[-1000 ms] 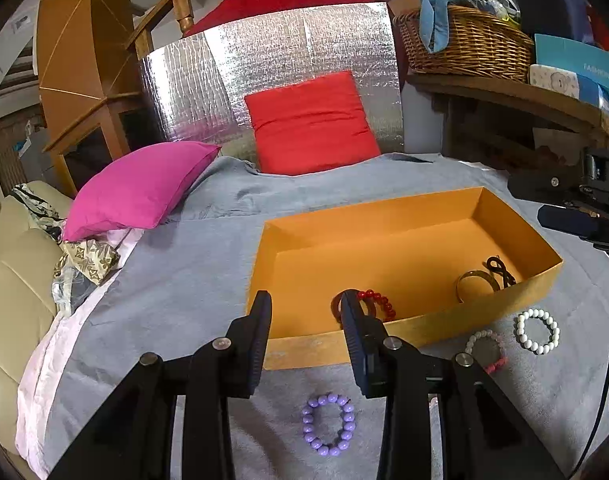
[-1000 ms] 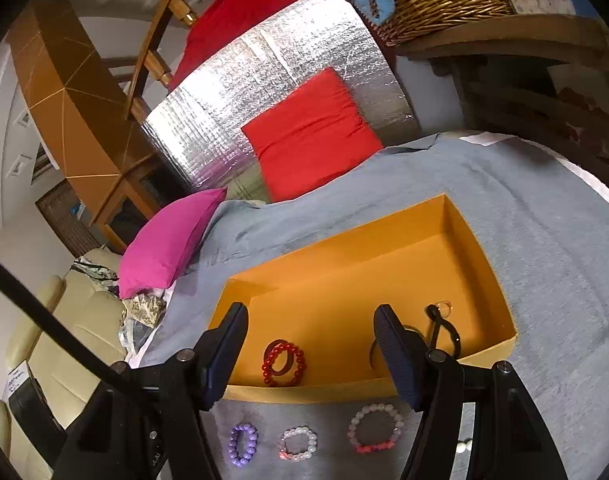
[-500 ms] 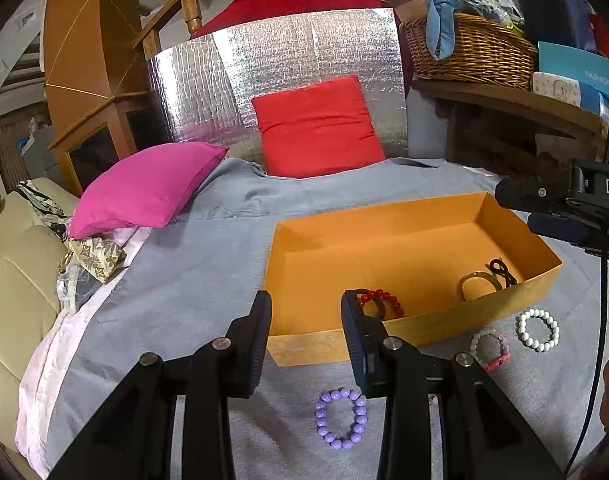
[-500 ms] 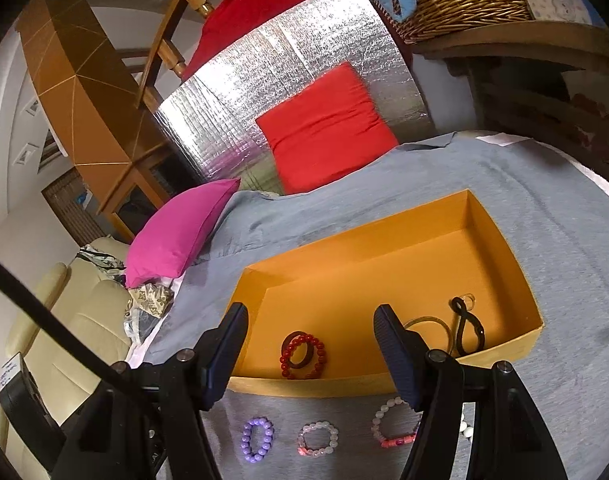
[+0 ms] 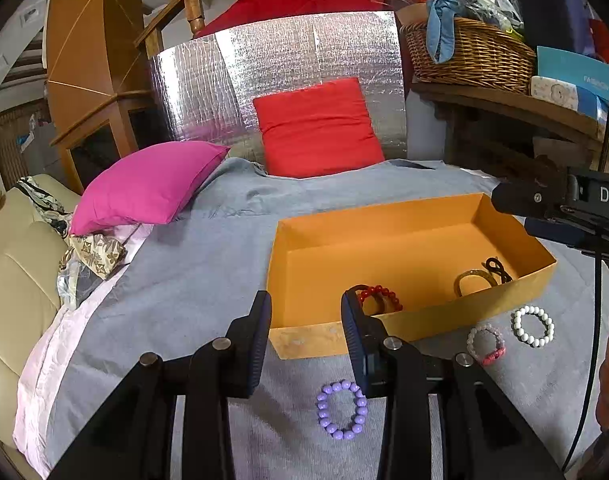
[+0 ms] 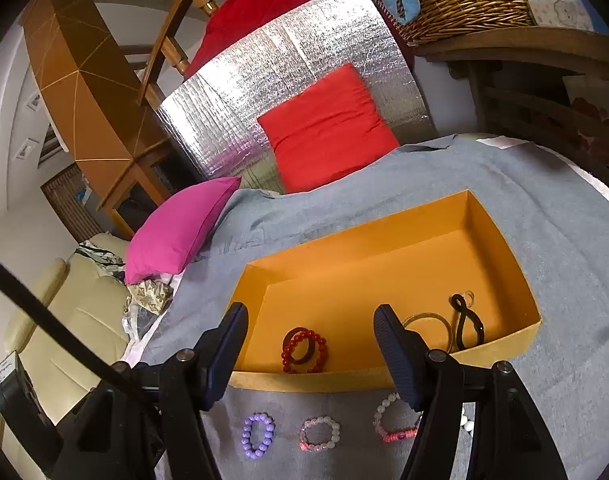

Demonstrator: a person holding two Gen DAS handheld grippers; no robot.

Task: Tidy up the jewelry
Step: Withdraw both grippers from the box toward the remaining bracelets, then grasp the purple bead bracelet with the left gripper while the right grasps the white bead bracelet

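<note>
So both your grippers hang over the grey blanket [image 5: 192,280], fingers spread, nothing gripped.
Your left gripper [image 5: 306,336] has the purple bracelet [image 5: 341,409] at 6 o'clock; your right gripper [image 6: 310,354] frames the red bracelet [image 6: 304,351] inside the orange box [image 6: 384,240].

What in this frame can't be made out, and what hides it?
- White bracelet: right wrist view, mostly hidden behind the right gripper finger; whole in the left view.
- Clear item by the black loop in the box: too small to identify.
- Red bracelet: left wrist view, partly cut by the box wall and the left gripper finger.
</note>
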